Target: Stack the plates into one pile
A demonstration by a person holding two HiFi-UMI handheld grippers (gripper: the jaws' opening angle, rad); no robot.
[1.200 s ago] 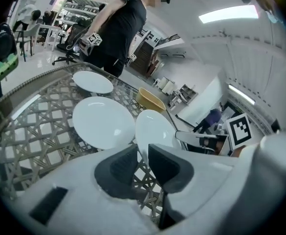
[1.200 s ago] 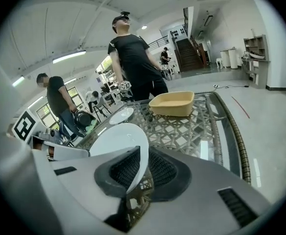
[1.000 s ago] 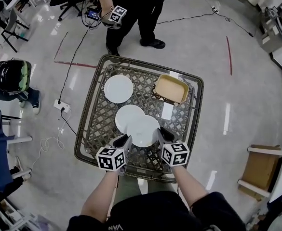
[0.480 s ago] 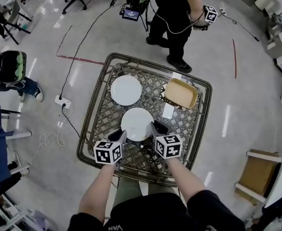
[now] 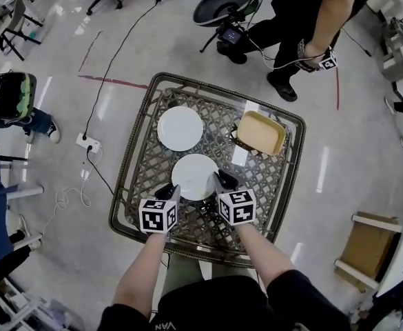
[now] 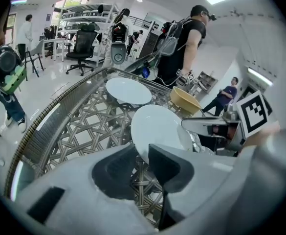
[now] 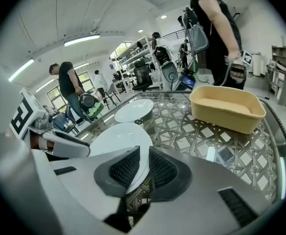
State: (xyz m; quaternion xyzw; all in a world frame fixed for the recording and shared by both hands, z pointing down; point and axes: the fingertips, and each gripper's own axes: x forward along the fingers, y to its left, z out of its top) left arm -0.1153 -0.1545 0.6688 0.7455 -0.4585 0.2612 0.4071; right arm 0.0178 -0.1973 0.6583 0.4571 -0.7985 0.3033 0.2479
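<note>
1. On the glass-topped wicker table (image 5: 138, 163), two white discs showed. The near plate (image 5: 195, 174) sat at the front middle. The far plate (image 5: 180, 127) lay apart from it toward the back left, and a yellow tub (image 5: 260, 132) stood at the back right.
2. The left gripper (image 5: 171, 193) had its jaws drawn almost together, pinching the near plate's front-left rim. The right gripper (image 5: 222, 183) nipped the front-right rim the same way, with the thin edge caught between its ribbed pads.
3. Whether the near plate rested on the glass or hung just above it could not be told. Nor could it be told whether another plate lay under it.
4. The pile looked unfinished, since the far plate lay alone.
5. The main risk seemed to be the grip itself. Both holds were narrow bites on a slick glazed edge, both on the near side, so the plate's weight hung out beyond the pads. If one hand led the other or tilted, the rim could twist free and the plate would strike the glass.
6. If a second plate did lie beneath, only the upper rim might have been held. The lower one could then slide off or stay behind.
7. A carry toward the far plate could end off-centre, leaving the plate rocking on the other's rim. One gripper letting go early would tip it.
</note>
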